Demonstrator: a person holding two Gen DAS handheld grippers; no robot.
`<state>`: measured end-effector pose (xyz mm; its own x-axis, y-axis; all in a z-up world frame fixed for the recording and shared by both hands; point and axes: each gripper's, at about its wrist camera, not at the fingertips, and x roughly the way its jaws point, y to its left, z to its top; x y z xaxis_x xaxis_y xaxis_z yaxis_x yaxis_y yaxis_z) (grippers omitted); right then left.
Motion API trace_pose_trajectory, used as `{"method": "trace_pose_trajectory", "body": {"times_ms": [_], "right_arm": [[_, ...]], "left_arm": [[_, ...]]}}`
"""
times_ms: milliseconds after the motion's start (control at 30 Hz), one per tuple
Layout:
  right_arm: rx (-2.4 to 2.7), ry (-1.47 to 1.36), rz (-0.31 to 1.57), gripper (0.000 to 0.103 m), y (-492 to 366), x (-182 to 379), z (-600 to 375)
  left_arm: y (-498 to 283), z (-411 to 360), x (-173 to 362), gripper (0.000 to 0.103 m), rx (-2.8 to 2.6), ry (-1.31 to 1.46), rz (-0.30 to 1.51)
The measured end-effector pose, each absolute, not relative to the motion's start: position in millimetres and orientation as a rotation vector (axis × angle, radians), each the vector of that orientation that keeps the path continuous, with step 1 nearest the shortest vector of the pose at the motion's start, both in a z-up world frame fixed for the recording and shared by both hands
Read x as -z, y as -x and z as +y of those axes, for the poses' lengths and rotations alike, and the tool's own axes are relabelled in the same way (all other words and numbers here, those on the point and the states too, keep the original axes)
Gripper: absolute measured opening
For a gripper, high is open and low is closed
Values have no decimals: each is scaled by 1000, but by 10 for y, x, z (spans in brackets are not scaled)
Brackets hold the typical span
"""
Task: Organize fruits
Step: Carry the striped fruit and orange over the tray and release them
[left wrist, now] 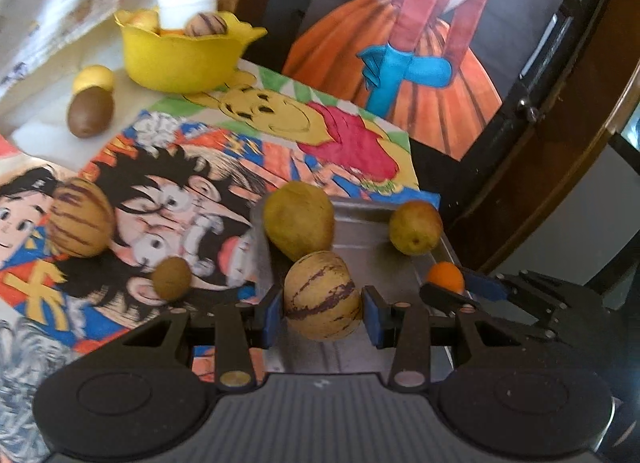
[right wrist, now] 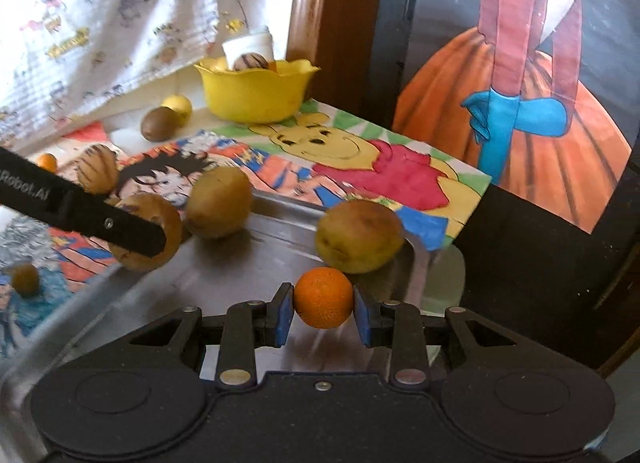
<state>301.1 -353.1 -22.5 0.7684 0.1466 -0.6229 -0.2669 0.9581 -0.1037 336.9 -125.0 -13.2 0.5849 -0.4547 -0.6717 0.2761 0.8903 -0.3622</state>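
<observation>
Over the steel tray (left wrist: 360, 223), my left hand-held gripper (left wrist: 323, 311) pinches a striped melon (left wrist: 322, 295) between spread pads; my right hand-held gripper (right wrist: 323, 309), narrower, pinches a small orange (right wrist: 323, 297) just above it.

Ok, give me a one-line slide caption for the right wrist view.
Right tongs grip a small round orange fruit above the metal tray, near two yellow-green pears.
</observation>
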Motion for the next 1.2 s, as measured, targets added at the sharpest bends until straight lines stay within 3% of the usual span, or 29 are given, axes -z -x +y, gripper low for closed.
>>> {"method": "trace_pose_trajectory", "body": {"times_ms": [633,867,1067,1200], "right_arm": [[-204,200,669,34,-3097,346,-3567],[-199,201,656,39,-3001,315,-3574],[-191,191,632,46,-2822,204,-3604],[-188,177,609,55,-2664,87,-3618]], "left_arm": [[-3409,-1435,331,46,421,229,891],[-3420,-1416,312,49,415,233,902],[-3345,-1360,203,59,399,237,878],[-3252,-1299,94,72,379,241,852]]}}
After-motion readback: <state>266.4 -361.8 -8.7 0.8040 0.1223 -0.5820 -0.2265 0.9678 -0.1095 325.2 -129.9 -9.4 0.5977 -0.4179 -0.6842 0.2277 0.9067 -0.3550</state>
